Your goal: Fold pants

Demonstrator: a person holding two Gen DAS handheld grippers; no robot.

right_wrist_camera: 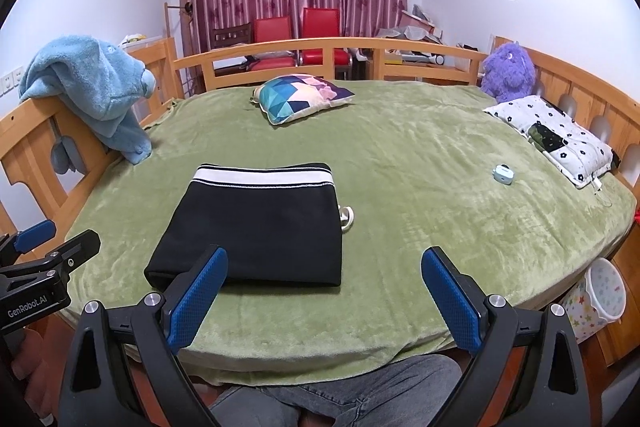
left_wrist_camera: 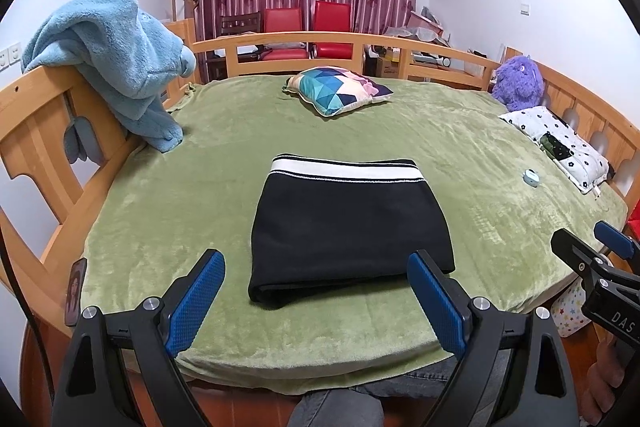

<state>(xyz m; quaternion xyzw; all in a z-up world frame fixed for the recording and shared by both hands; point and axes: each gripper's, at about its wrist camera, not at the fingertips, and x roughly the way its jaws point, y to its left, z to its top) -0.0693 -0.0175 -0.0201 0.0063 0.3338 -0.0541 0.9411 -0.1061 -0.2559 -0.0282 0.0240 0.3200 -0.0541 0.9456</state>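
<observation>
The black pants [left_wrist_camera: 344, 227] lie folded into a compact rectangle on the green bed cover [left_wrist_camera: 240, 131], white waistband at the far edge. They also show in the right wrist view [right_wrist_camera: 256, 223], with a white drawstring end [right_wrist_camera: 346, 217] sticking out at their right side. My left gripper [left_wrist_camera: 316, 263] is open and empty, held just in front of the near fold. My right gripper [right_wrist_camera: 324, 263] is open and empty, to the right of the pants' near edge. Each gripper shows in the other's view: the right gripper [left_wrist_camera: 592, 247] and the left gripper [right_wrist_camera: 56, 239].
A patterned cushion [left_wrist_camera: 340, 89], a purple plush toy [left_wrist_camera: 518, 83], a flowered pillow [left_wrist_camera: 560, 143] and a small light-blue case [left_wrist_camera: 531, 178] lie on the bed. A blue blanket [left_wrist_camera: 116, 55] hangs over the wooden rail at the left. A starred bin [right_wrist_camera: 600, 295] stands beside the bed.
</observation>
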